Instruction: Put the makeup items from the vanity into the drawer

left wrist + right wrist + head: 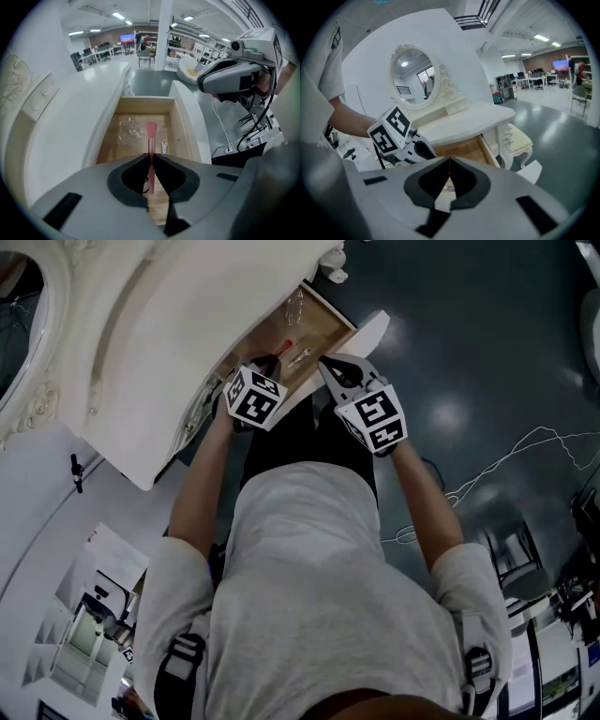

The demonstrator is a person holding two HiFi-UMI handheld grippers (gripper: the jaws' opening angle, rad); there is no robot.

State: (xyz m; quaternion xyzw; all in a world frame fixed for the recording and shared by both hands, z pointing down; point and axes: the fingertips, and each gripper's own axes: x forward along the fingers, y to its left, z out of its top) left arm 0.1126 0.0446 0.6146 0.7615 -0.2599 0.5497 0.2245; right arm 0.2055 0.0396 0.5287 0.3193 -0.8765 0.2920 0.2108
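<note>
The vanity table [178, 343] has its one drawer [180, 126] open under my two grippers. My left gripper [151, 157] pinches one pink brush [151, 133] by the handle, over the drawer. My right gripper [450, 161] is closed and holds nothing. I think I should lower the brush close to the wood before I release it, away from the one clear wrapper [129, 127] and the one small tube [164, 147] lying inside.
</note>
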